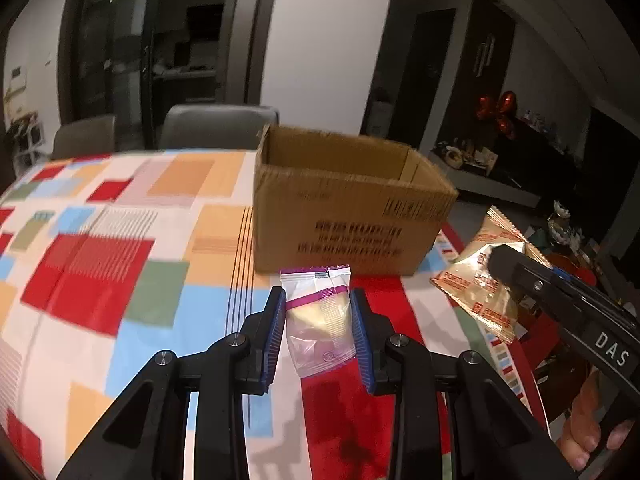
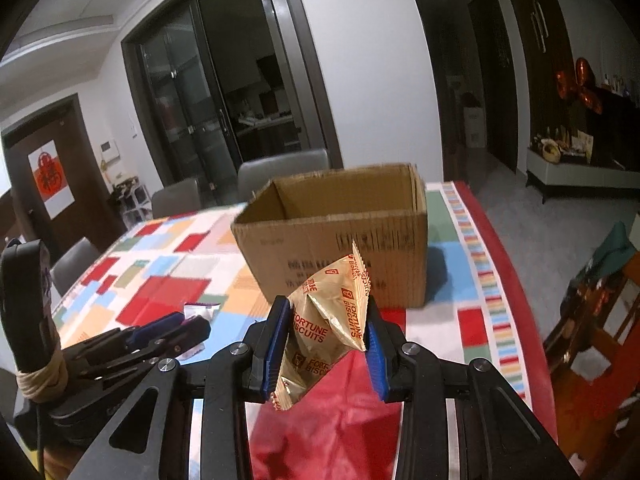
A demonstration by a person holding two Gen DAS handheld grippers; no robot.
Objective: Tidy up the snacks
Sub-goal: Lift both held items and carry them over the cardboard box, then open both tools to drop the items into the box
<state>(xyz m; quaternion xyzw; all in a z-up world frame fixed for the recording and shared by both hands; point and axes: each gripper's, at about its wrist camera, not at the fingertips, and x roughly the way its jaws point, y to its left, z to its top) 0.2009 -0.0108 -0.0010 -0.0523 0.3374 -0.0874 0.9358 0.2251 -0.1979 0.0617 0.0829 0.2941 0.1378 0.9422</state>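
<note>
Left gripper (image 1: pixel 319 312): the blue-padded fingers (image 1: pixel 273 334) are pressed against both sides of a clear snack packet with purple trim (image 1: pixel 320 320). The packet is pinched upright between the pads, and its sealed top edge projects past the fingertips.

Right gripper (image 2: pixel 328 320): the fingers are clamped on a gold "Fortune Biscuits" packet (image 2: pixel 326 320). The packet is crumpled and tilted, with one corner pointing upward above the pads. In the left wrist view, the same gold packet (image 1: pixel 476 284) appears at the right, held in the right gripper (image 1: pixel 500 264).

Both packets are held above a table covered by a patchwork tablecloth (image 1: pixel 120 248) of red, blue, orange and green blocks.

Beyond the grippers, an open cardboard box (image 1: pixel 348 216) stands on the tablecloth near the table's right edge. Its top is open; the visible inner walls are bare.

Behind the table stand grey chairs (image 1: pixel 218 126), followed by dark-framed glass doors (image 2: pixel 208 104) and a white wall.
</note>
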